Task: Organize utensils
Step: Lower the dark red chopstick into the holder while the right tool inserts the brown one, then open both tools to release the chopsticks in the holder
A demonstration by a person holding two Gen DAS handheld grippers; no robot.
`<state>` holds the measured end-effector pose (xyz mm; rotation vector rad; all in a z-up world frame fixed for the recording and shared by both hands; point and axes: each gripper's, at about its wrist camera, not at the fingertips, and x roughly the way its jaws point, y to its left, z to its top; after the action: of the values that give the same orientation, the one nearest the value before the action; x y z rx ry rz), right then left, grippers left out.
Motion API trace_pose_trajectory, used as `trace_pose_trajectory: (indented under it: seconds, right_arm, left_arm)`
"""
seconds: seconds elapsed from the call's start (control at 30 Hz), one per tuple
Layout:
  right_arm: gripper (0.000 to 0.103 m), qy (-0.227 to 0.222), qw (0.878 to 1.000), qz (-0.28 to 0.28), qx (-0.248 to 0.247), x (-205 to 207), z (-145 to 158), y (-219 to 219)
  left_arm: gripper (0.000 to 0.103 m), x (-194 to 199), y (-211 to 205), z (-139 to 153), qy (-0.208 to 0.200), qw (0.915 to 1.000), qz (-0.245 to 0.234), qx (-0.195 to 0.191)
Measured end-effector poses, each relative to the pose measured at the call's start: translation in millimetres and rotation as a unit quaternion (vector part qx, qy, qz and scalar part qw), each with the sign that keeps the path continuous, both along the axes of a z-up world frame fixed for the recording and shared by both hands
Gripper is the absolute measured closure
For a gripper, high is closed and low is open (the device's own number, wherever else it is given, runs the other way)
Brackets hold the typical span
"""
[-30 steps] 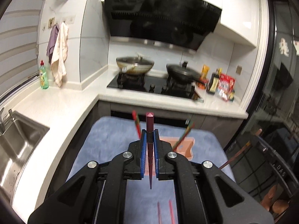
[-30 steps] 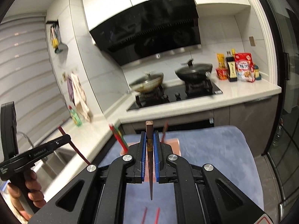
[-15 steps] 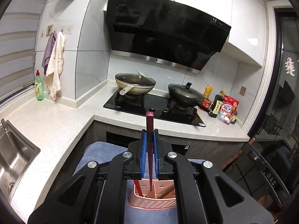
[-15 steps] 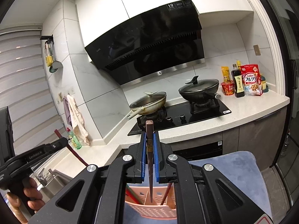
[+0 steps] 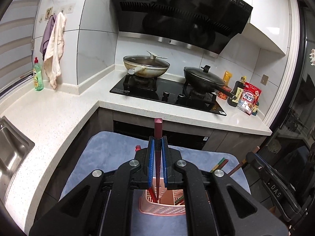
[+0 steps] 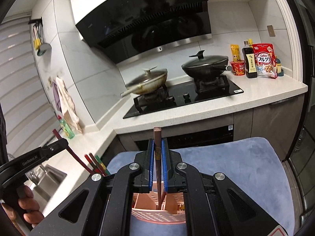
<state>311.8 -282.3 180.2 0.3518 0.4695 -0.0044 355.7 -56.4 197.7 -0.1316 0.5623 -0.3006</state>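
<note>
Left gripper (image 5: 157, 157) pinches one dark red chopstick (image 5: 157, 137) between its two blue pads (image 5: 150, 163); stick held upright, blunt end above the jaws, thin tip reaching down into the pink basket (image 5: 163, 209). Right gripper (image 6: 157, 157) likewise pinches one brown chopstick (image 6: 157, 139) between two blue pads (image 6: 150, 163); stick upright, lower tip inside the same pink basket (image 6: 157, 214).

Basket: one, perforated walls, standing on a blue mat (image 5: 110, 157); the right wrist view shows inner dividers, but which compartment each tip enters cannot be told. Other chopsticks already stand in it, leaning outward; from the right wrist view three show left of the gripper (two red, one green) (image 6: 94, 162); the total count is hidden behind the gripper bodies. In the right wrist view the left gripper appears at the left edge, with the person's hand (image 6: 29, 206) on its handle and its red stick slanting toward the basket.

Surroundings: one white countertop (image 5: 49, 118) wrapping the corner; one black stove (image 5: 167, 96) carrying two lidded pans, one pale (image 5: 146, 65), one black (image 5: 203, 78); one range hood (image 5: 177, 9) above; one steel sink (image 5: 9, 147) at left; one green bottle (image 5: 38, 74) beside two hanging cloths (image 5: 54, 45); a cluster of bottles and packets (image 6: 256, 61) at the counter's right end.
</note>
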Motion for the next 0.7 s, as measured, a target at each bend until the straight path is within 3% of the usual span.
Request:
trace_pose_trajectory:
  seconds: [0.1, 0.2, 0.23, 0.5, 0.7]
  right_arm:
    - [0.089, -0.005, 1.0, -0.003, -0.004, -3.5, 2.7, 1.0]
    - [0.081, -0.015, 1.0, -0.001, -0.01, -10.2, 12.0, 3.2]
    - [0.076, -0.02, 1.0, -0.001, -0.015, -13.6, 16.0, 4.8]
    - [0.074, -0.036, 0.999, 0.012, -0.022, -42.7, 37.4, 14.4]
    - [0.073, -0.03, 0.999, 0.019, -0.041, -72.7, 38.1, 26.6]
  left_arm:
    - [0.092, -2.2, 0.3, -0.3, -0.007, 0.9999, 0.008, 0.007]
    - [0.07, -6.6, 1.5, 2.6, -0.012, 0.9997, 0.017, 0.013]
    - [0.067, -11.0, 3.3, 5.1, -0.019, 0.9995, 0.021, 0.012]
    - [0.059, -40.8, 7.5, 19.2, -0.038, 0.9969, 0.045, 0.052]
    - [0.059, -67.0, 8.2, 16.8, -0.033, 0.9942, 0.058, 0.085]
